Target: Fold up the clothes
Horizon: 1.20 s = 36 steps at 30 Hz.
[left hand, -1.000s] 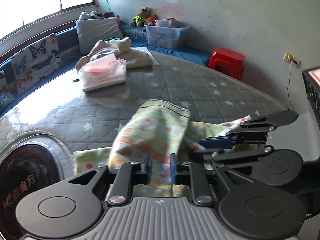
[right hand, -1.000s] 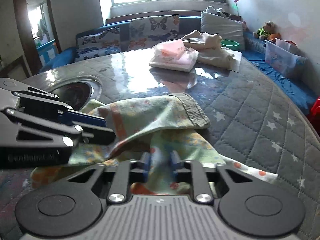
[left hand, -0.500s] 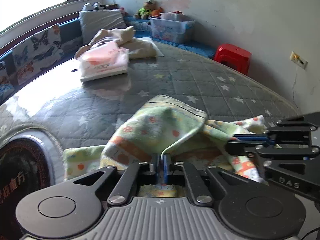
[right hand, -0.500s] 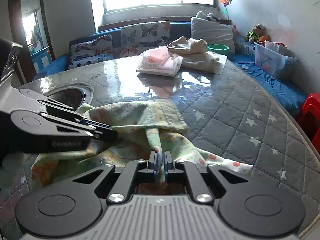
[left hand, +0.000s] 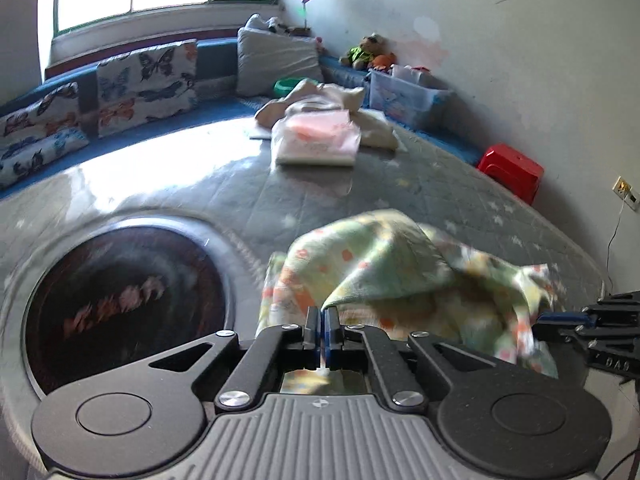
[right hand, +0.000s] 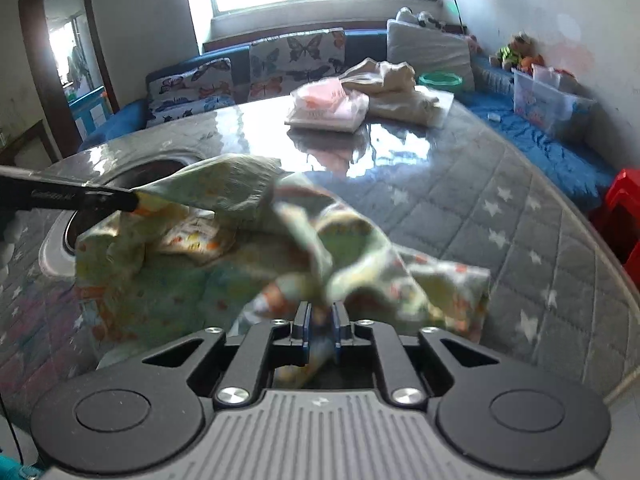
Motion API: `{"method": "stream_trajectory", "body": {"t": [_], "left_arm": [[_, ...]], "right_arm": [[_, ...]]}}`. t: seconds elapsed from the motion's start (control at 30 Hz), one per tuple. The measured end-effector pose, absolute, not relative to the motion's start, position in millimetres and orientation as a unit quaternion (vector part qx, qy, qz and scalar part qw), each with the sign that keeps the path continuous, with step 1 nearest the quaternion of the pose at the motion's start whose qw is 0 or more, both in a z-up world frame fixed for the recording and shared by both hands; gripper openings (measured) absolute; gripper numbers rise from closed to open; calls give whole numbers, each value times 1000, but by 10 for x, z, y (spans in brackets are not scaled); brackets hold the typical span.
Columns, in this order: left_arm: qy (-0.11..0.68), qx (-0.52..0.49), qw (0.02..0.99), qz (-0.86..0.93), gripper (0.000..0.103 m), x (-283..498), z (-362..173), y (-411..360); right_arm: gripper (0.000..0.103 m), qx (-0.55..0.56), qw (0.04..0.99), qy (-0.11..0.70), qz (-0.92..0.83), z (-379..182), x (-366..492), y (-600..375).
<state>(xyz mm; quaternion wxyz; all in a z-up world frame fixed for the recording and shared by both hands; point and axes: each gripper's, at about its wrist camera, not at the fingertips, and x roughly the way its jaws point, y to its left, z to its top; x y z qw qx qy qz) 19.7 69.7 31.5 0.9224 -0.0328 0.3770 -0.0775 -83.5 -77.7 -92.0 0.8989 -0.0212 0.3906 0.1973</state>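
A pale green patterned garment point(left hand: 392, 264) with orange and red prints lies bunched on the grey quilted table point(left hand: 240, 184). My left gripper point(left hand: 322, 316) is shut on one edge of it and lifts it a little. My right gripper point(right hand: 320, 312) is shut on another edge of the same garment point(right hand: 280, 248), which hangs blurred between the two. The right gripper also shows at the right edge of the left wrist view point(left hand: 560, 320). The left gripper reaches in from the left of the right wrist view point(right hand: 134, 200).
A dark round inset point(left hand: 124, 304) sits in the table at the left. A folded pink and white stack point(left hand: 316, 140) and a beige heap point(right hand: 392, 88) lie at the far side. A red stool point(left hand: 512, 172), a plastic bin point(right hand: 548, 100) and cushions point(right hand: 296, 60) ring the table.
Both grippers went from open around the cloth to shut on it. They have since lifted it and moved apart, the left one swinging left toward the round inset.
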Motion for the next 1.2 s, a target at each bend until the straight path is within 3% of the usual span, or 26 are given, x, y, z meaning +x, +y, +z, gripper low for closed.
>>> {"method": "stream_trajectory", "body": {"t": [0.1, 0.17, 0.2, 0.27, 0.3, 0.37, 0.57, 0.7, 0.73, 0.77, 0.83, 1.2], "left_arm": [[384, -46, 920, -65, 5, 72, 271, 792], [385, -60, 919, -54, 9, 1, 240, 854], [387, -66, 919, -46, 12, -29, 226, 882], [390, -77, 917, -30, 29, -90, 196, 936], [391, -81, 917, -26, 32, -125, 175, 959], [396, -92, 913, -19, 53, -166, 135, 990], [421, -112, 899, -42, 64, -140, 16, 1005], [436, -123, 889, -65, 54, -102, -55, 982], [440, -126, 886, -72, 33, -91, -71, 976], [444, -131, 882, -81, 18, -77, -77, 976], [441, -137, 883, -88, 8, -71, -39, 1003], [363, -175, 912, -81, 2, -16, 519, 1490]], "right_arm": [[34, -3, 896, 401, 193, -920, -905, -834], [35, 13, 893, 408, 191, -915, -916, -883], [41, 23, 890, 413, 192, -921, -915, -901], [50, 50, 878, 433, 199, -978, -901, -934], [50, 62, 872, 441, 201, -1013, -892, -941], [50, 86, 861, 456, 208, -1074, -869, -956], [46, 132, 842, 467, 237, -1148, -779, -936], [27, 124, 839, 468, 248, -1166, -740, -861], [23, 122, 839, 468, 250, -1156, -735, -842], [15, 120, 839, 467, 251, -1143, -730, -823], [11, 111, 843, 461, 256, -1070, -717, -798], [7, 80, 873, 367, 312, -184, -339, -394]]}}
